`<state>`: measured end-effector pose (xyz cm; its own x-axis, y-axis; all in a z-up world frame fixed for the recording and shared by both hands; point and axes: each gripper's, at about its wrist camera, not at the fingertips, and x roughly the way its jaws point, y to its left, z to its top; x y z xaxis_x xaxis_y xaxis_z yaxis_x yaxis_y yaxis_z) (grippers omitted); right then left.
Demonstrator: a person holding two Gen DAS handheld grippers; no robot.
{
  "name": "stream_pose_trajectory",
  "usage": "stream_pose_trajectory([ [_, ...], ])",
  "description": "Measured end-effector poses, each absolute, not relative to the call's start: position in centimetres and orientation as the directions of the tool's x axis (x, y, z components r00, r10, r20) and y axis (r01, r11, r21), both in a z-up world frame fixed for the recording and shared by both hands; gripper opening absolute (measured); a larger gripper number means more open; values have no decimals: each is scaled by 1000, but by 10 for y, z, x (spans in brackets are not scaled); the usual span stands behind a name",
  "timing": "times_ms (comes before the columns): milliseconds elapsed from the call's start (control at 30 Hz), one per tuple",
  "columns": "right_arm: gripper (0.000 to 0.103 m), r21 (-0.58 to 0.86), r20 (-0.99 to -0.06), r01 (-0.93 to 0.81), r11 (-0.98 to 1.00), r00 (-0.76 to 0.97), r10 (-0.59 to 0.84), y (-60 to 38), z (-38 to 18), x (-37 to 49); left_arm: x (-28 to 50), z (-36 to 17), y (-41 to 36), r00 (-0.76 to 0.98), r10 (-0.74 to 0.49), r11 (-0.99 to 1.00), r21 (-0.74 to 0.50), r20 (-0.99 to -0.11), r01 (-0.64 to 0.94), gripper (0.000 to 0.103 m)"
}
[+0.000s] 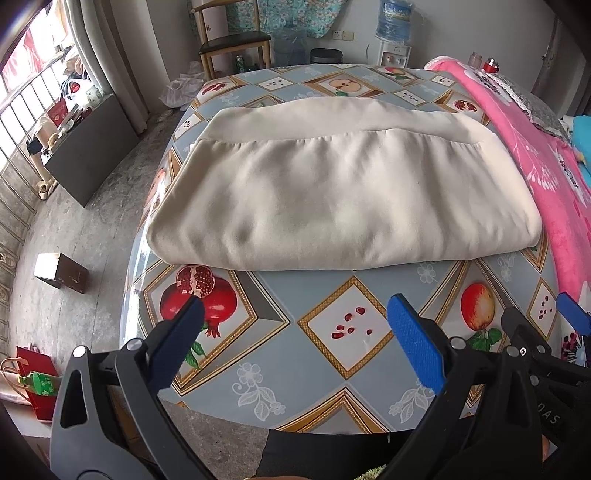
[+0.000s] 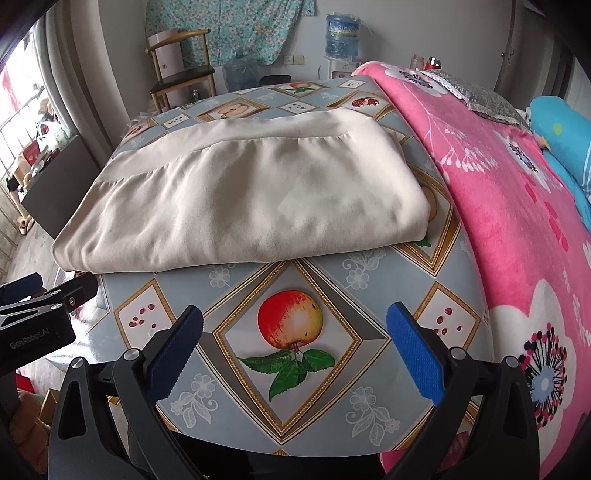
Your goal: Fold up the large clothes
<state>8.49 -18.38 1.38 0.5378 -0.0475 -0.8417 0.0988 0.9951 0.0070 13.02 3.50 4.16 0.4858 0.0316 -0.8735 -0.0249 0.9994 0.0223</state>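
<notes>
A cream-coloured garment of soft, smooth fabric (image 1: 343, 192) lies folded into a thick, broad rectangle on the table with the glossy grey-blue fruit-print oilcloth (image 1: 332, 295). Its rounded fold edge faces the cameras, and a flat band with a gathered seam runs along its far side. It sits toward the far half of the table, its right end just beside a pink fleece blanket with white flower shapes (image 2: 517, 221) that drapes over the table's right side.

The left gripper (image 1: 295, 339) hovers over the near part of the table, its 2 blue-padded fingers spread wide and holding nothing; a printed pomegranate shows beside the left finger. The right gripper (image 2: 295, 347) is likewise spread wide with nothing between its pads, above a printed apple with green leaves. Both are apart from the garment, on its near side. In the left wrist view the right gripper appears at the lower right edge, and in the right wrist view the left gripper's black body shows at the left edge.

Behind the table stand a wooden chair with a dark seat (image 1: 232, 40) and a water dispenser carrying a blue bottle (image 1: 395, 26). A small dark brown box (image 1: 62, 273) sits on the concrete floor to the left.
</notes>
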Motion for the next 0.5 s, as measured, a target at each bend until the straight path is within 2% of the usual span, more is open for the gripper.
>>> stream_pose_trajectory([
  [500, 97, 3, -848, 110, 994, 527, -56, -186, 11, 88, 132, 37, 32, 478, 20, 1000, 14, -878, -16, 96],
])
